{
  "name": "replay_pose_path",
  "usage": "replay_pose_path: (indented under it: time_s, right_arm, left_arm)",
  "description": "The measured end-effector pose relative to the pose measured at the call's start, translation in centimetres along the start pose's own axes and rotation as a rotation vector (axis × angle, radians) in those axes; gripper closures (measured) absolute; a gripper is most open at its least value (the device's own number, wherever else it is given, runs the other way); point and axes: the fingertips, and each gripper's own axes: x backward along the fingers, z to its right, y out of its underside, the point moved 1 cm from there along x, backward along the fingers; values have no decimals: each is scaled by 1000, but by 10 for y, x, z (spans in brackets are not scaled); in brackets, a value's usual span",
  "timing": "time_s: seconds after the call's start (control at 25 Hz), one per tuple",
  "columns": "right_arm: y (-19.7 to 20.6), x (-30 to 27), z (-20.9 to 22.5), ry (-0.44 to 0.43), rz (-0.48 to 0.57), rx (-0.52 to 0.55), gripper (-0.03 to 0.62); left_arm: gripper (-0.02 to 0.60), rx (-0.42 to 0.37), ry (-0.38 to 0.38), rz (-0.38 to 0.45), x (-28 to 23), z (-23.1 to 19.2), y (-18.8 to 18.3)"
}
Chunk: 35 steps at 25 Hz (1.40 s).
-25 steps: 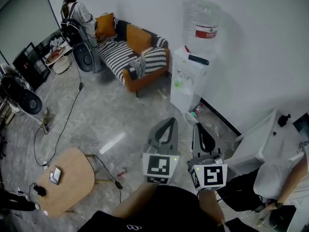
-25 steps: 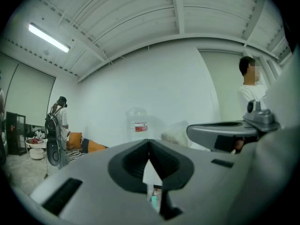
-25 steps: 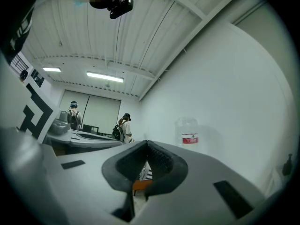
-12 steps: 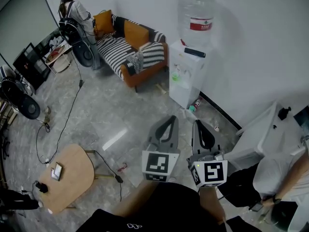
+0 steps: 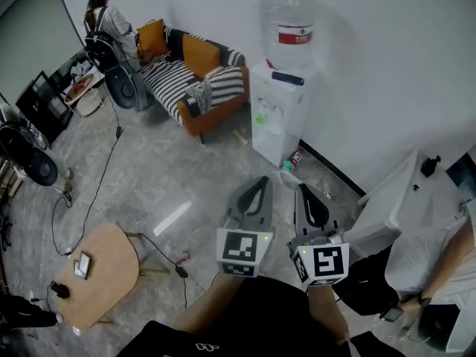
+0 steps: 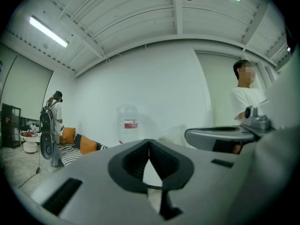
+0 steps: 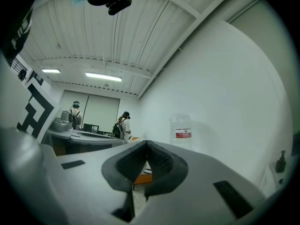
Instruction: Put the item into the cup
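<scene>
Person (image 5: 425,257) cut off at right edge, table items (image 5: 80,265) perhaps phones

Head view has swung a bit. The water dispenser (image 5: 278,117) and striped sofa (image 5: 186,80) now sit further left in frame than a second ago. The round wooden table (image 5: 100,274) slid left too, and more of the white desk (image 5: 401,199) shows. The left gripper (image 5: 259,179) and right gripper (image 5: 303,189) crept up slightly.

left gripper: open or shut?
Shut. In the left gripper view, the left gripper has its jaw tips touching, with nothing between them.
</scene>
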Motion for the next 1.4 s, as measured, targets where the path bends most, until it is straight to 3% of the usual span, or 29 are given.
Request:
replay_pose_path:
  time_s: [0.52,0.92,1.16,1.4]
  right_arm:
    - [-8,4,7,-20,38,16,583]
    - [-13,4,49,65,84,27,583]
    - [-8,-25,55,52,81,28,583]
    - [10,-84,63,37,40,-6,583]
  left_arm:
    - [569,-50,-48,27,1,-1,-1]
    - [568,-83,21,67,-26,15,-14]
    - [568,-84,32,74,-53,0,-14]
    - [568,-48,31,17,-95,-38,0]
